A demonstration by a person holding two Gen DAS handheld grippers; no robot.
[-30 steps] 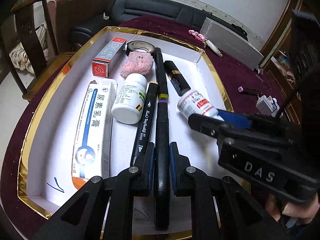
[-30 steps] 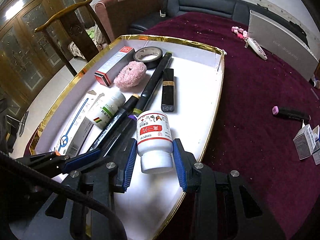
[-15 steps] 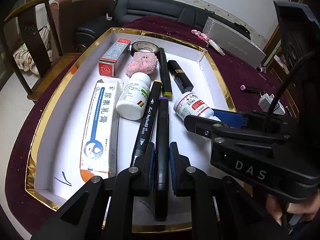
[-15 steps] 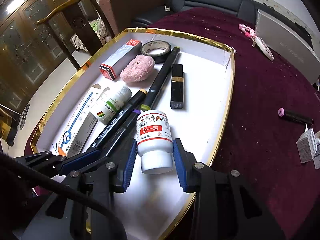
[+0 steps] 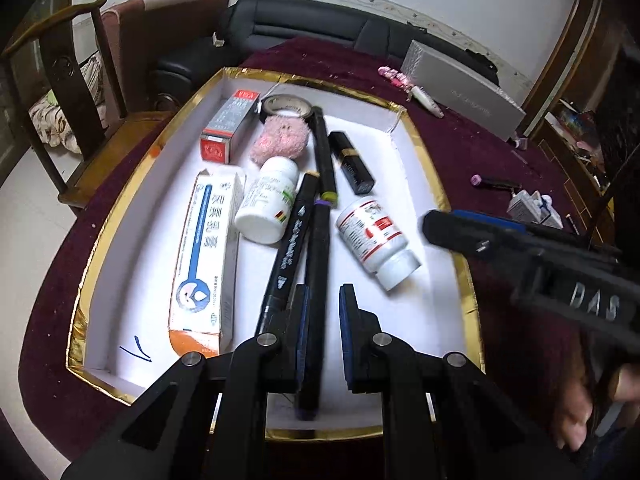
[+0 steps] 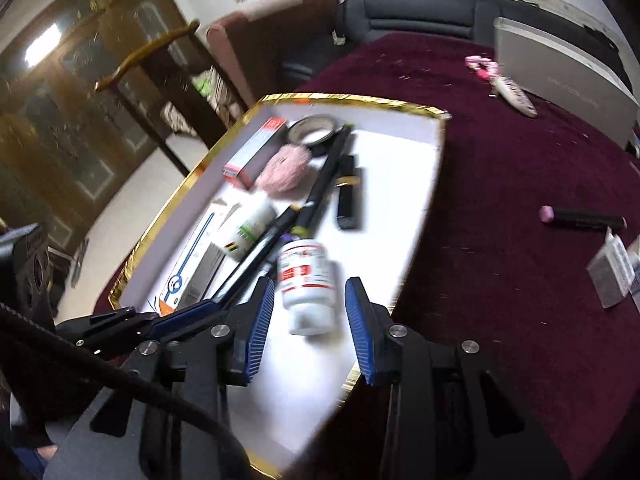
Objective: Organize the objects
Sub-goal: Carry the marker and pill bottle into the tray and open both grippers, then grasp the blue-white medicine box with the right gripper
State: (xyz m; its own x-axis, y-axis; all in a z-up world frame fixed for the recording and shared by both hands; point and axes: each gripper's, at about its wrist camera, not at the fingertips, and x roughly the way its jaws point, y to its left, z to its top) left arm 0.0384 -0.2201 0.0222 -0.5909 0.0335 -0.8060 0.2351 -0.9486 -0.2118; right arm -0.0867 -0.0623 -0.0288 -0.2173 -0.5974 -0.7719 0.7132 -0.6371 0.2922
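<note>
A white tray (image 5: 420, 152) with a gold rim holds the sorted items. My left gripper (image 5: 323, 292) is shut on a black marker with a purple band (image 5: 318, 248), which lies lengthwise along the tray floor. A white pill bottle with a red label (image 5: 376, 236) lies on its side to the marker's right. My right gripper (image 6: 309, 280) is open above that pill bottle (image 6: 306, 276), with a gap on both sides of it. In the left wrist view the right gripper (image 5: 452, 224) hangs to the right of the bottle, clear of it.
Also in the tray are an ointment box (image 5: 208, 252), a green-labelled bottle (image 5: 268, 204), two more markers, a lipstick (image 5: 354, 164), a pink pompom (image 5: 280, 140), a tape roll (image 5: 286, 106) and a red-ended box (image 5: 230, 126). A pink-capped marker (image 6: 580, 216), small boxes (image 6: 612, 272) and a grey case (image 5: 460, 84) lie on the maroon cloth.
My right gripper has lifted and drawn back from the red-labelled bottle, which stays lying in the tray. The left gripper keeps its hold on the purple-banded marker.
</note>
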